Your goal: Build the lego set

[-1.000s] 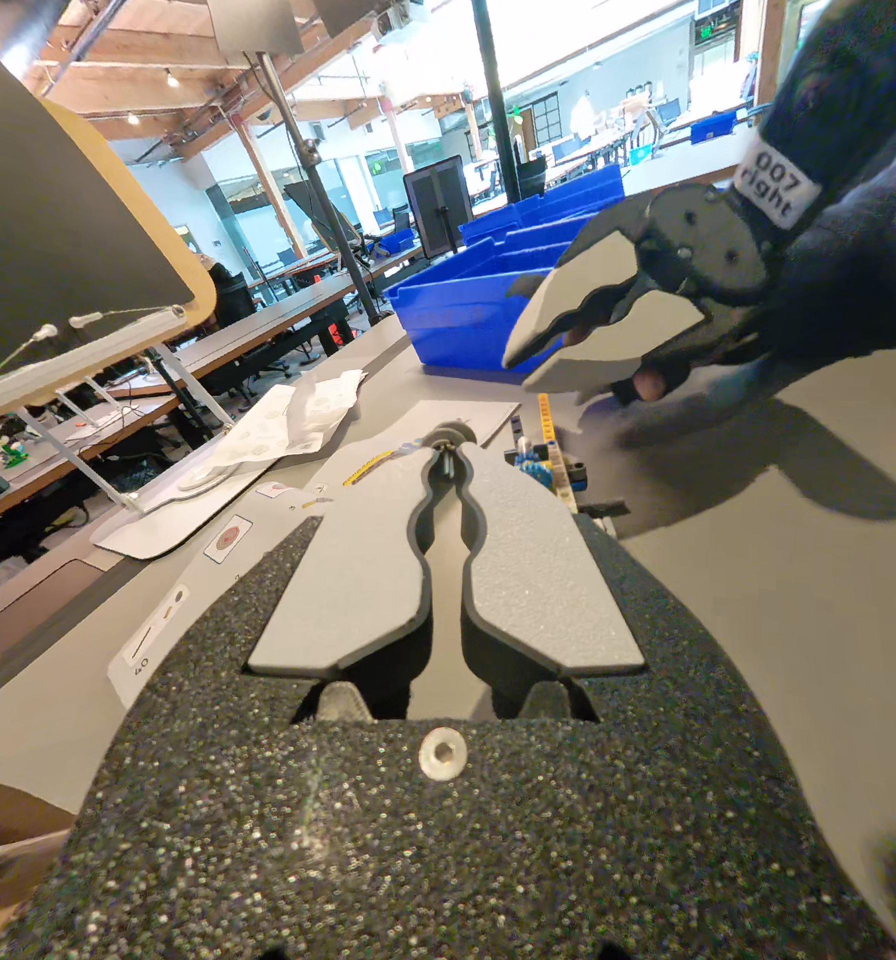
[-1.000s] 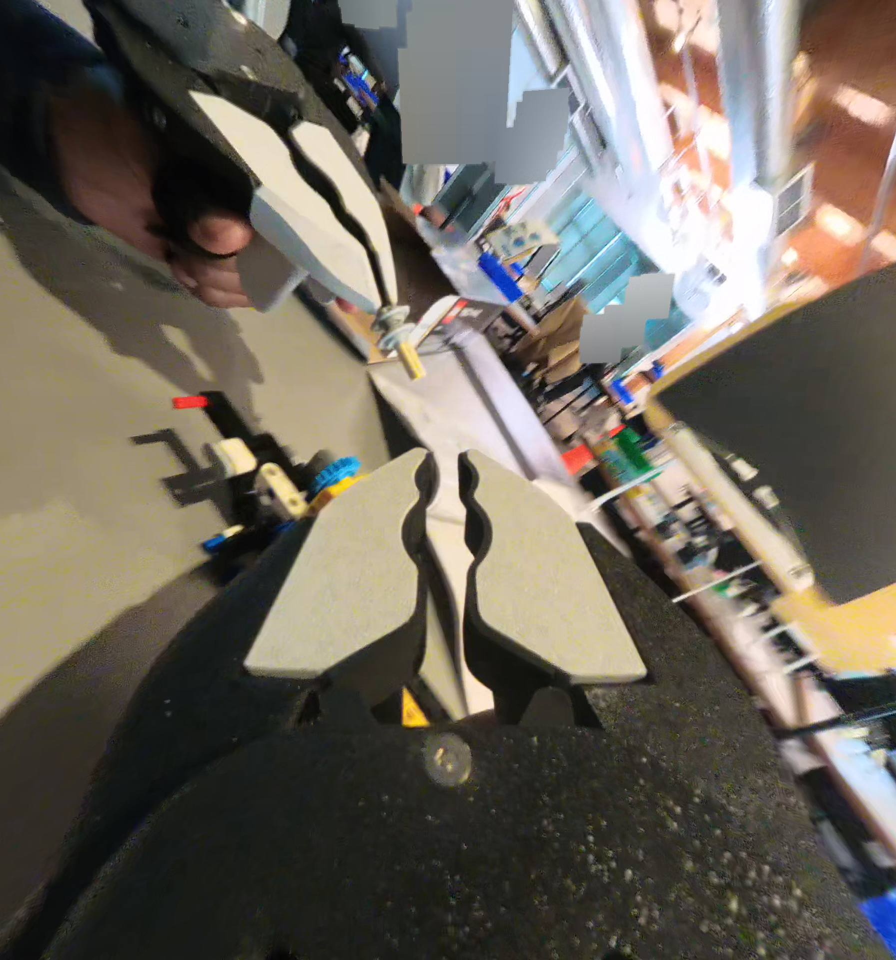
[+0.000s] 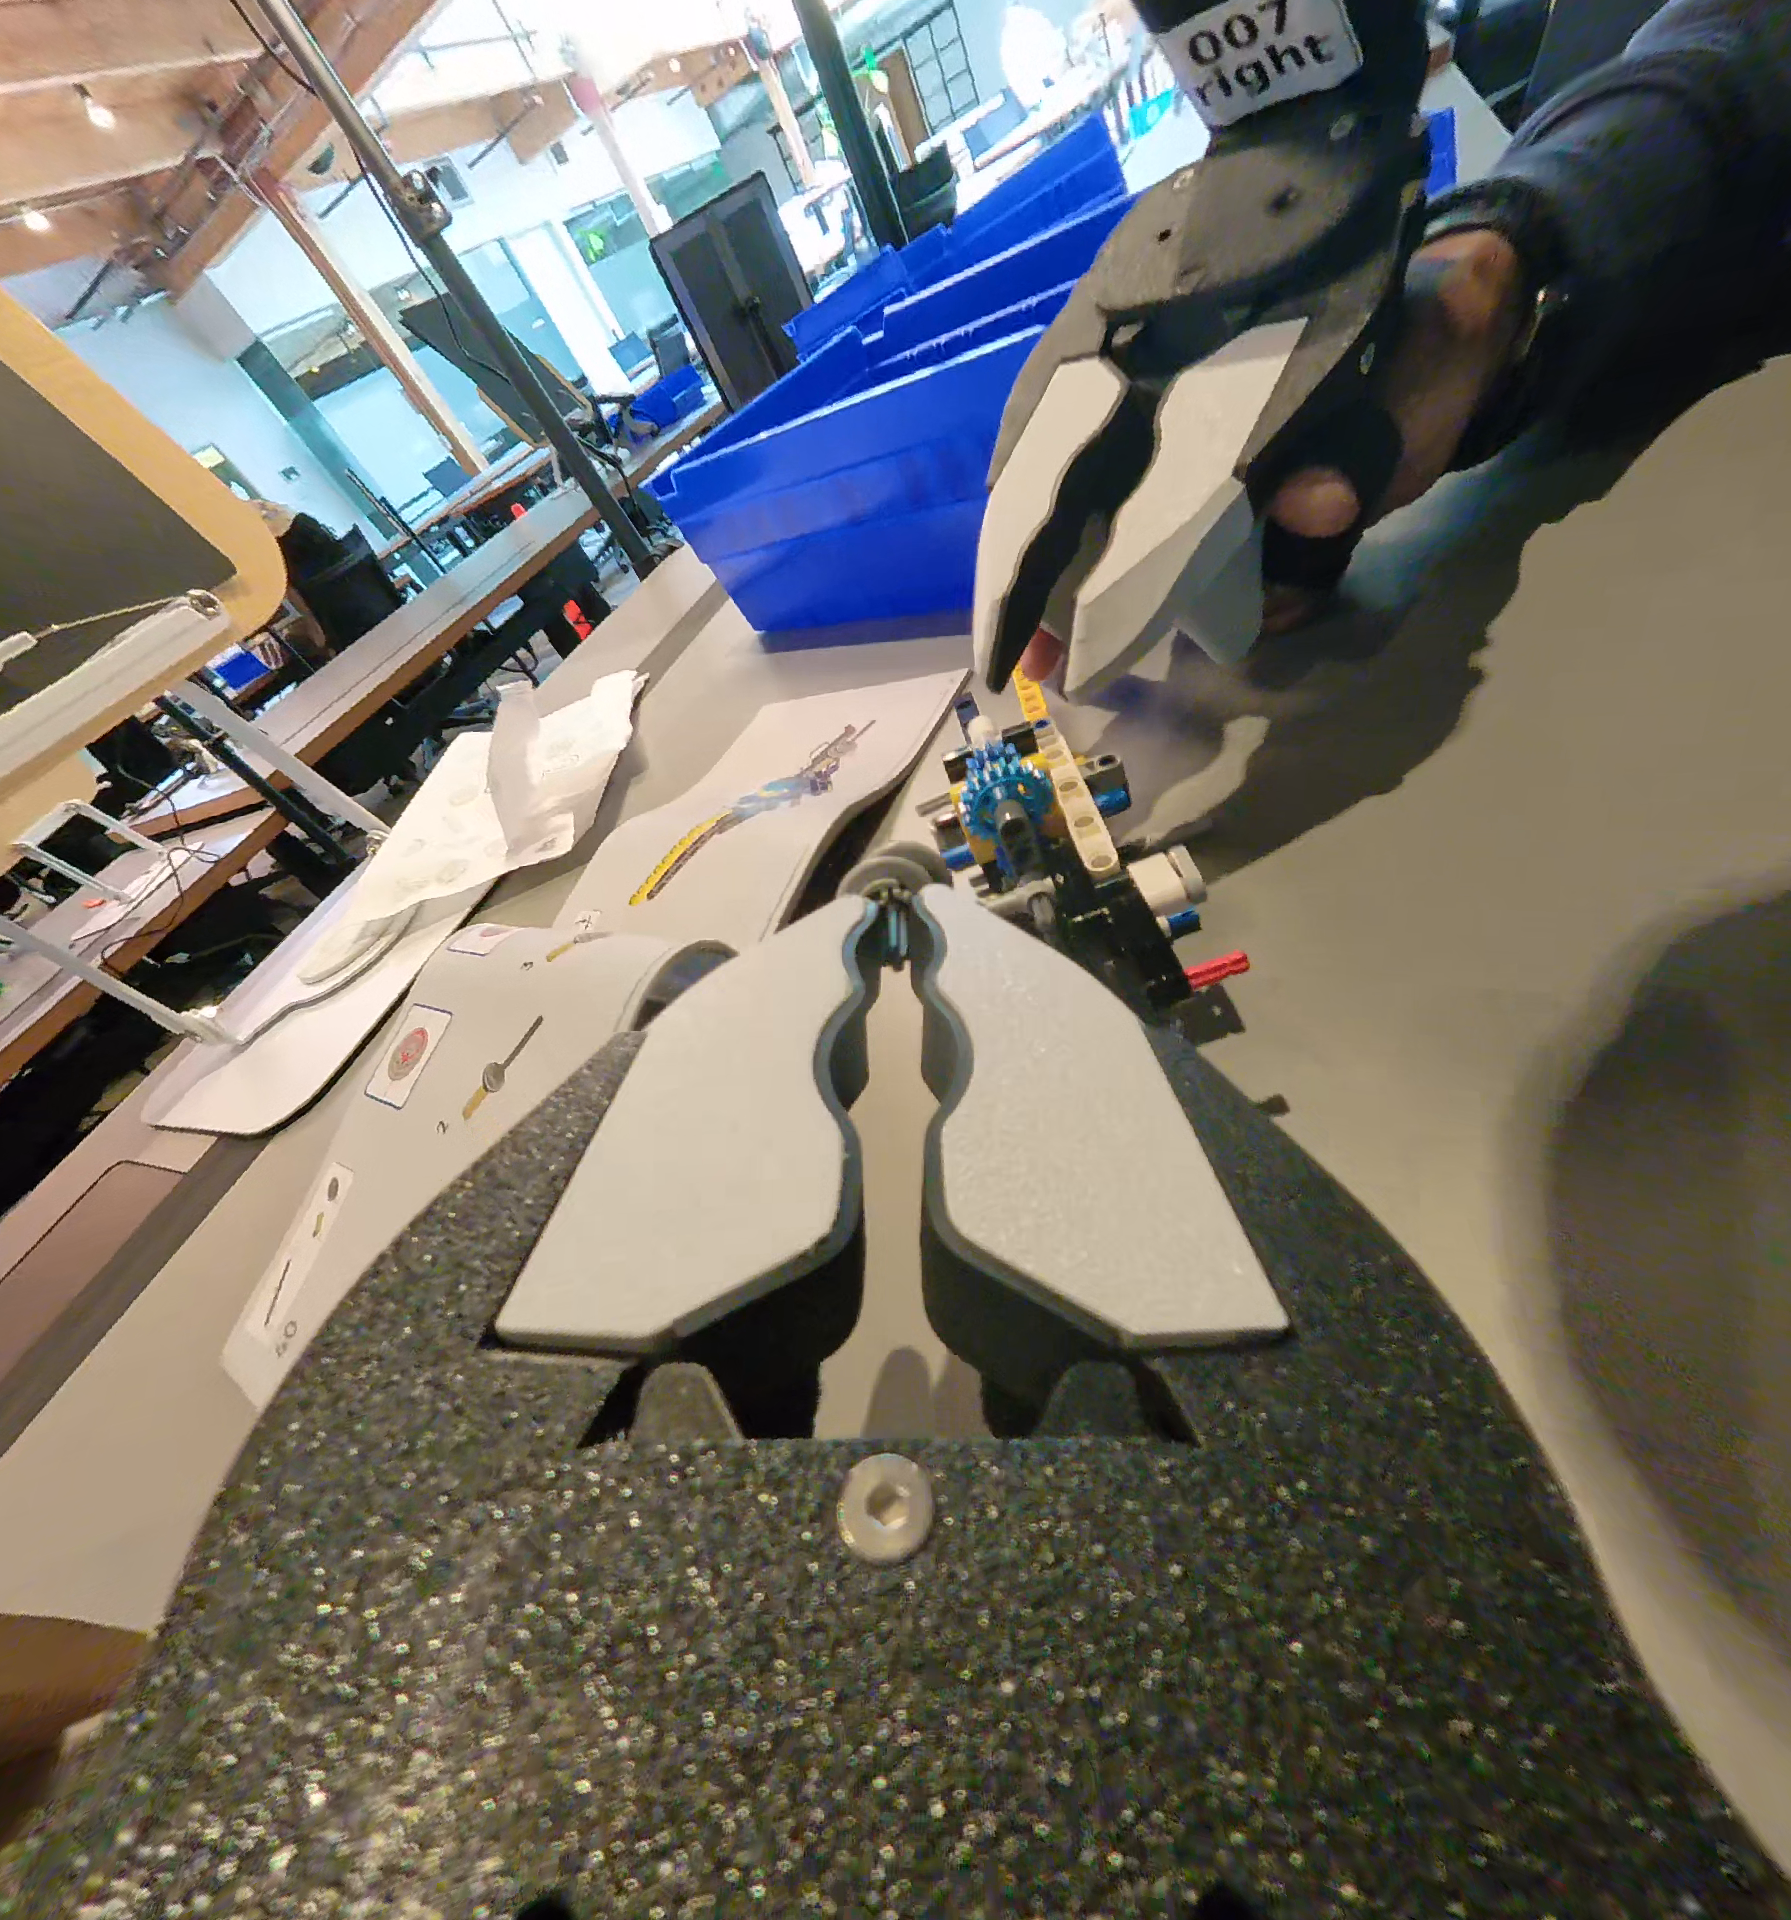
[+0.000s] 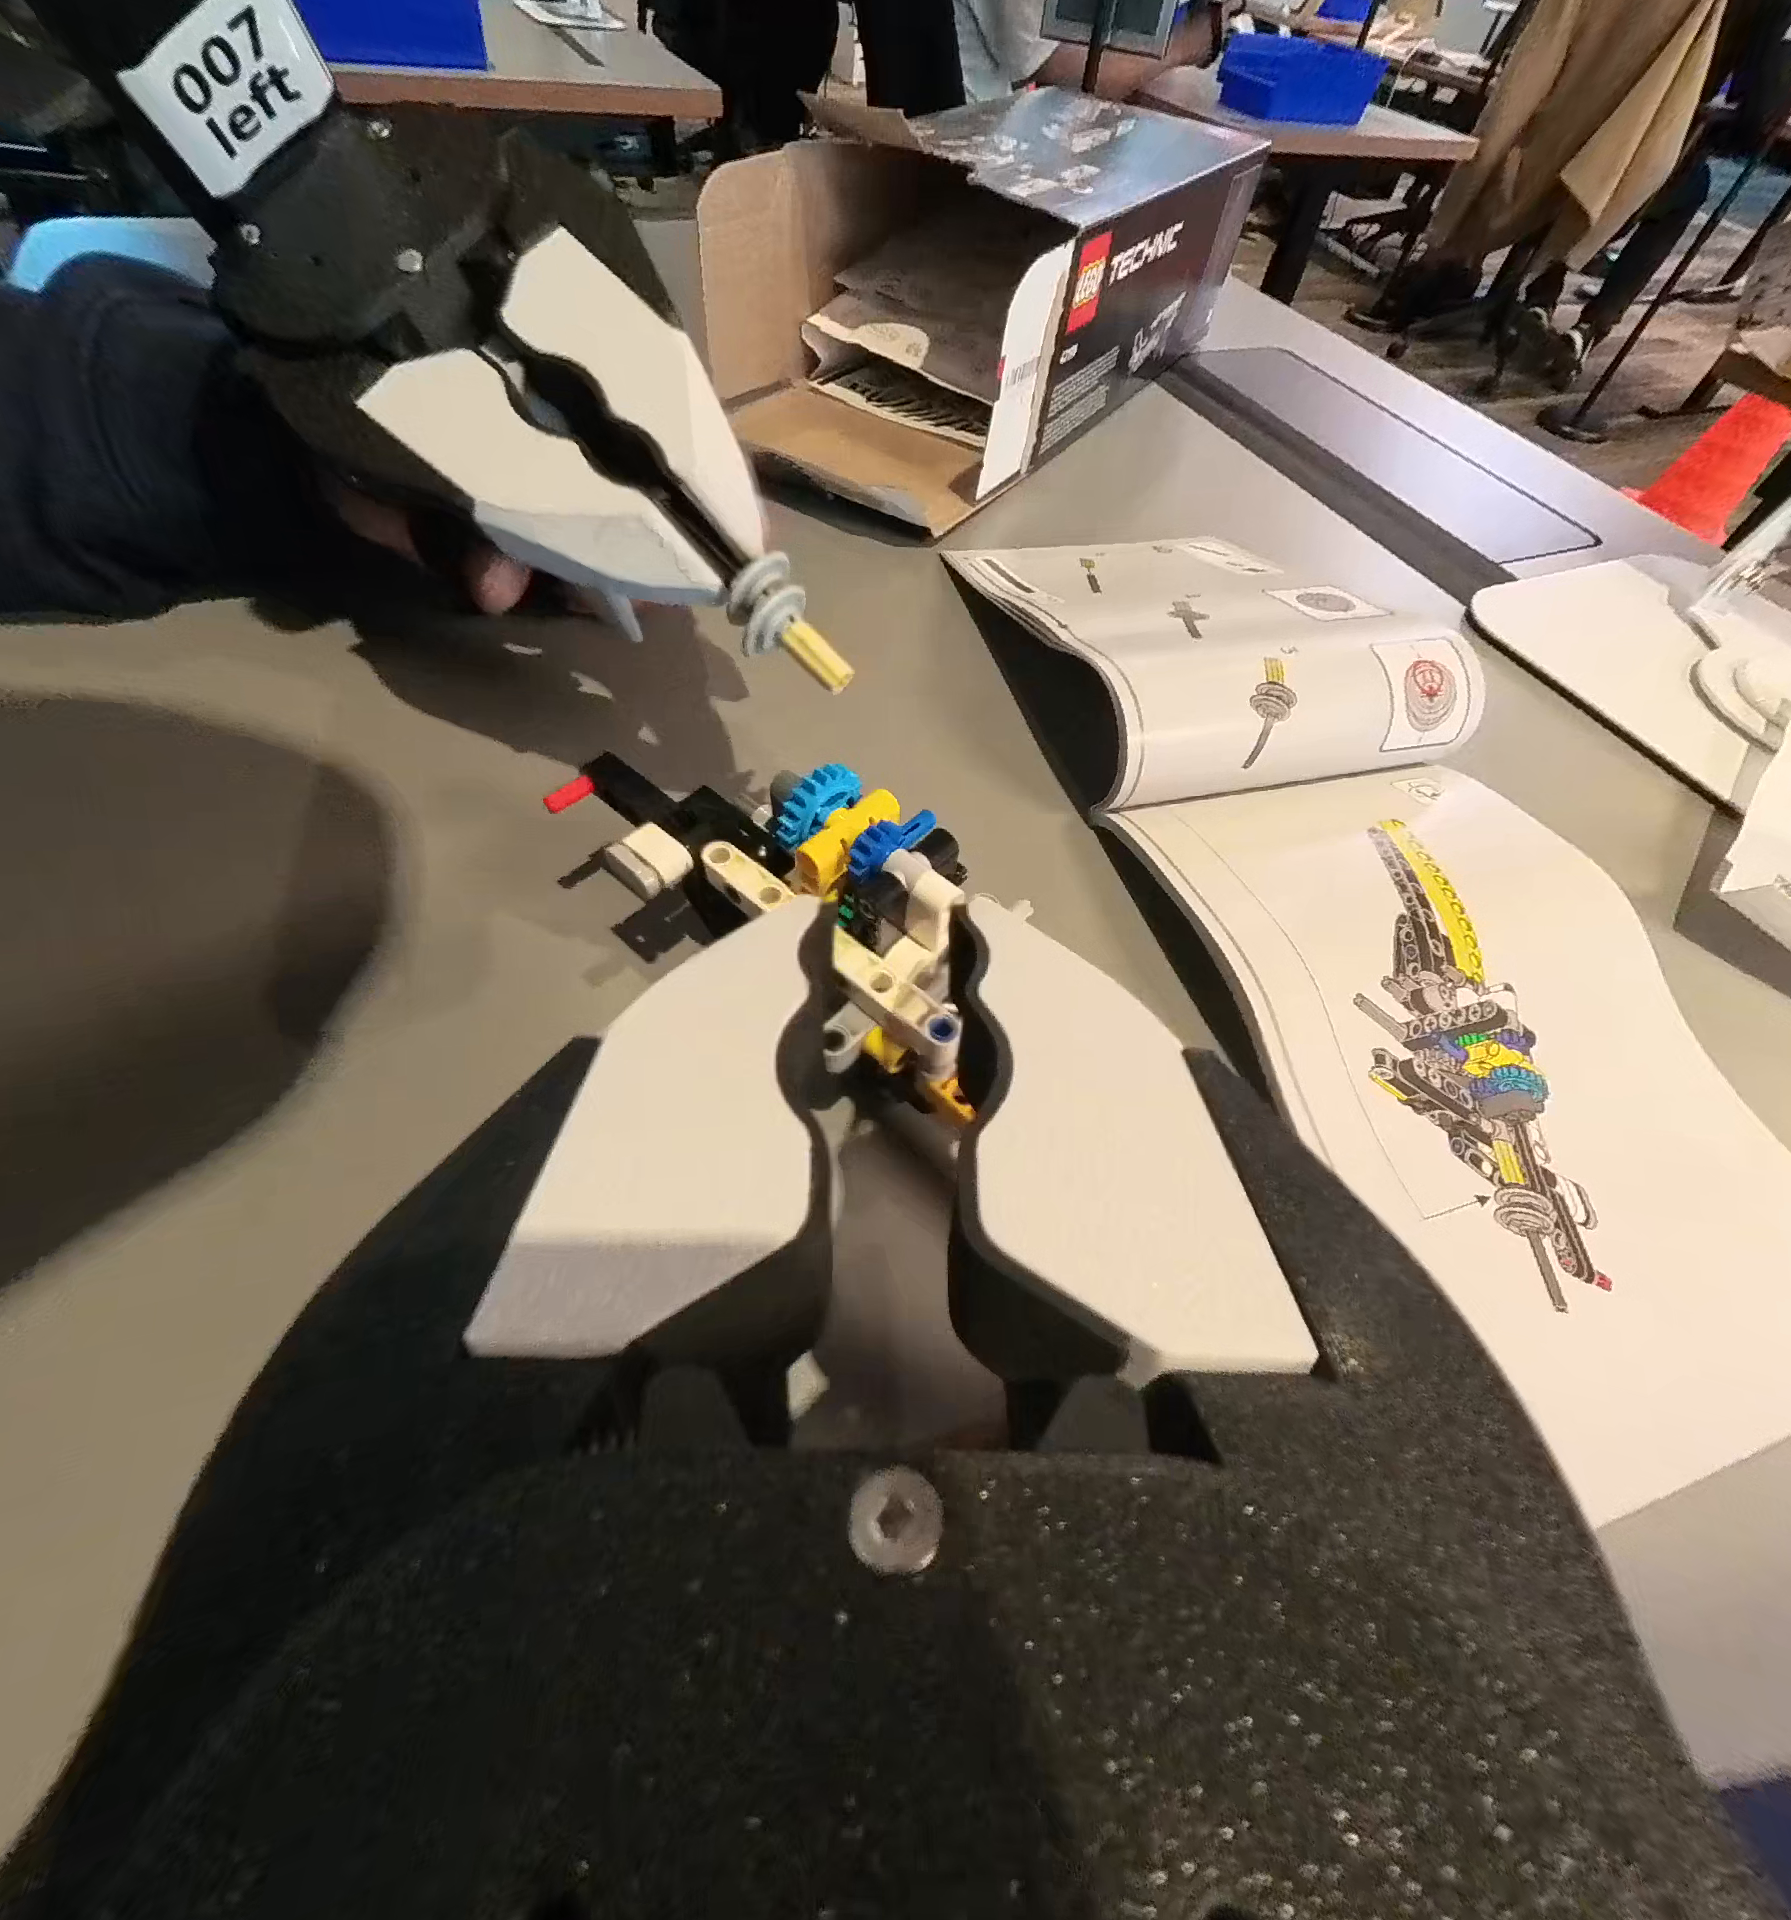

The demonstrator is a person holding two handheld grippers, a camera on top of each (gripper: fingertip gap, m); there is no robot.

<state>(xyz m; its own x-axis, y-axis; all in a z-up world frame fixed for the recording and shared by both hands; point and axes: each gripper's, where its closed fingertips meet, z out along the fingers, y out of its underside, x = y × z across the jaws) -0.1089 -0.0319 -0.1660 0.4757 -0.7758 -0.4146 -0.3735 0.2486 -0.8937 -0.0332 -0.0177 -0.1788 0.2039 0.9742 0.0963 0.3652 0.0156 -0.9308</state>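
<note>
Right wrist view: a grey-disc axle (image 4: pixel 782 623) is pinched by the left gripper (image 4: pixel 740 582); the lego assembly (image 4: pixel 870 883) appears straddled, ungripped, by the parted right gripper (image 4: pixel 896 914).

Open workshop hall: exposed timber ceiling beams (image 3: pixel 132 42) with small spot lights, tall bright windows (image 3: pixel 371 405) beyond rows of long desks (image 3: pixel 475 592) (blue bins (image 3: pixel 849 488) stacked on the near grey table (image 3: pixel 1493 935)), dark monitor (image 3: pixel 730 275) behind.

Matt grey worktop (image 4: pixel 1026 499); glossy plastic lego model (image 4: pixel 849 862); torn cardboard box (image 4: pixel 974 301); smooth paper booklet (image 4: pixel 1390 1039); rough, speckled black tool (image 4: pixel 896 914) body
</note>
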